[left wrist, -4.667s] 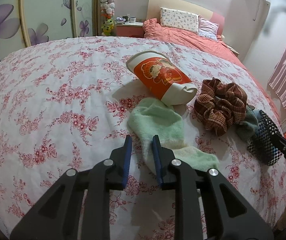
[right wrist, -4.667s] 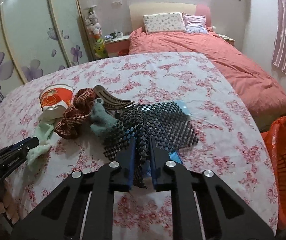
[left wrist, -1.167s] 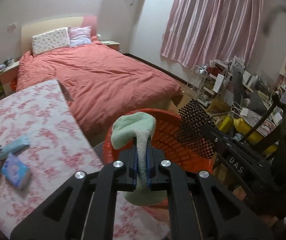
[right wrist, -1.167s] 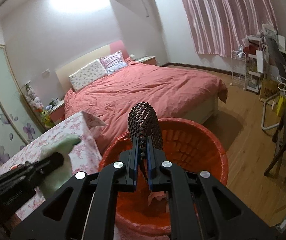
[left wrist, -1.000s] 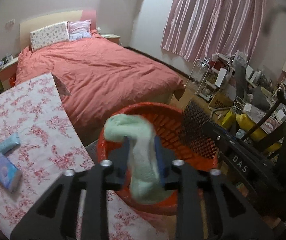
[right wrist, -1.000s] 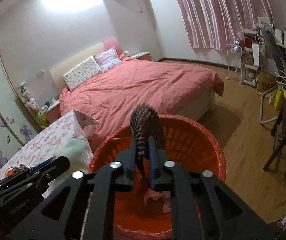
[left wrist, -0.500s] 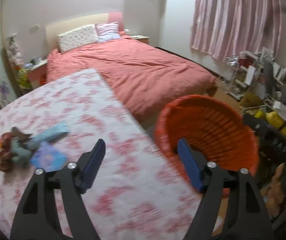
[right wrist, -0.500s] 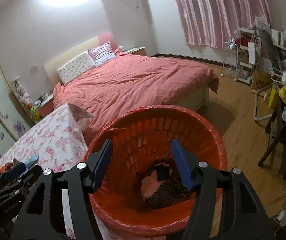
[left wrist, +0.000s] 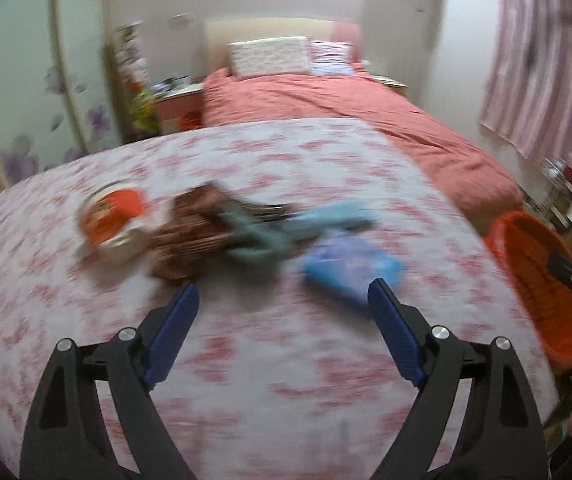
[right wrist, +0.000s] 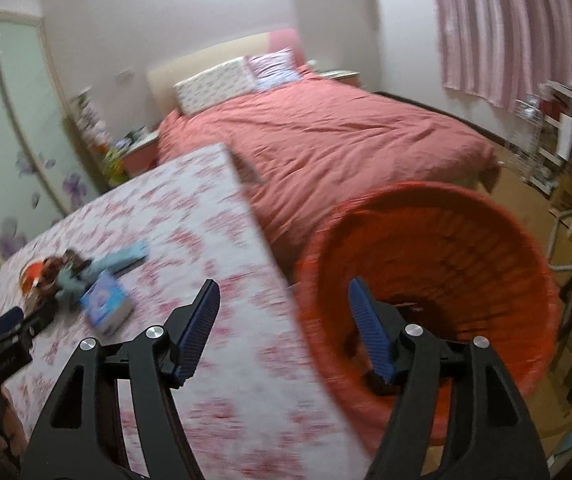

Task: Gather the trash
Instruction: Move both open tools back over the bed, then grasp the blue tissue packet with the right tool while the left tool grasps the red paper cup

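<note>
— Over the flowered counter (left wrist: 245, 380), what's the left gripper (left wrist: 281, 332) doing?

— Its jaws are spreading wider with nothing between them. It hangs above bare cloth, short of the leftover clutter.

— What's still lying there?

— A blue packet (left wrist: 352, 266) nearest the gripper, a pale blue cloth (left wrist: 326, 220) just behind it, a teal sock (left wrist: 257, 240), a brown checked scrunchie (left wrist: 193, 236) and a red and white paper cup (left wrist: 111, 226) on its side — all bunched in one loose row (the view is smeared, so I can't swear which pieces touch).

— And the right gripper (right wrist: 283, 328)?

— Released too, its jaws opening and nothing in them. One finger sits over the counter's edge, the other over the orange basket (right wrist: 486, 240).

— Where's the basket?

— On the floor, right against the counter's corner, with the pink bed (right wrist: 326, 136) behind it. Its bottom is mostly hidden by the gripper, so I can't tell what lies inside.

— Anything else?

— Pink curtains (right wrist: 506, 28) on the far wall, and a cluttered rack (right wrist: 554, 140) beneath them.
</note>
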{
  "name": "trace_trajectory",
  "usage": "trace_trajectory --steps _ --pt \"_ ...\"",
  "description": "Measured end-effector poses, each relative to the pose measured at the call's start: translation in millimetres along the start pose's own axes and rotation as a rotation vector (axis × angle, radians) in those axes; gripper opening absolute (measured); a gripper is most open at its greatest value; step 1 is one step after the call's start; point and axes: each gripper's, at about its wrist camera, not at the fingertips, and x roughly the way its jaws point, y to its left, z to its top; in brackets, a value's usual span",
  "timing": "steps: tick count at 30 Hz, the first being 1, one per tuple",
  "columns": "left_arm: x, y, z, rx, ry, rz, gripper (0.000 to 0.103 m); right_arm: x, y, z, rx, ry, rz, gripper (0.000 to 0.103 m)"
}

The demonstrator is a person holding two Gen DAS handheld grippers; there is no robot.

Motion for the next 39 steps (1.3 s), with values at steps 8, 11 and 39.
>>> trace_trajectory --steps 8,11,39 --pt "-2.2 78.3 -8.4 -0.107 0.006 0.107 0.087 29.9 78.1 -8.4 -0.144 0.089 0.096 0.071" --pt "-1.4 97.7 -11.3 -0.135 0.014 0.121 0.087 39.5 104.3 -12.7 -0.202 0.119 0.128 0.076" --pt "62.1 152.4 38.2 -0.380 0.067 0.093 0.096 73.3 138.9 -22.4 -0.276 0.204 0.065 0.072"
